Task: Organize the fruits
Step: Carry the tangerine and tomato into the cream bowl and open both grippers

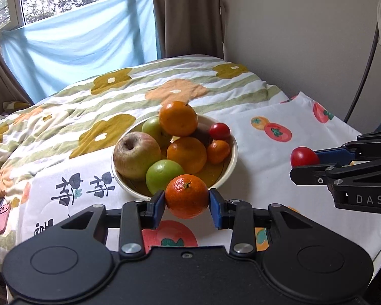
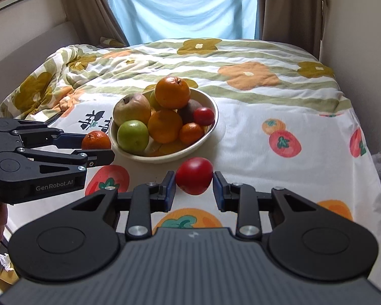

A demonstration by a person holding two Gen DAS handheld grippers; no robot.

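A cream bowl [image 1: 232, 162] [image 2: 213, 124] piled with fruit sits on the patterned bedspread: a large apple [image 1: 136, 155], two green apples, several oranges and a small red tomato [image 1: 219, 131]. My left gripper [image 1: 186, 200] is shut on a mandarin orange [image 1: 186, 195], held just in front of the bowl. In the right wrist view that mandarin [image 2: 96, 139] shows left of the bowl. My right gripper [image 2: 194, 181] is shut on a red tomato [image 2: 194, 179], held in front of the bowl; the same tomato [image 1: 303, 156] appears at the right in the left wrist view.
A white cloth [image 2: 279, 117] printed with fruit covers the near part of the bed. A pink phone [image 1: 1, 214] lies at the left edge. Curtains and a blue sheet [image 1: 76, 48] hang at the window behind. A wall runs along the right side.
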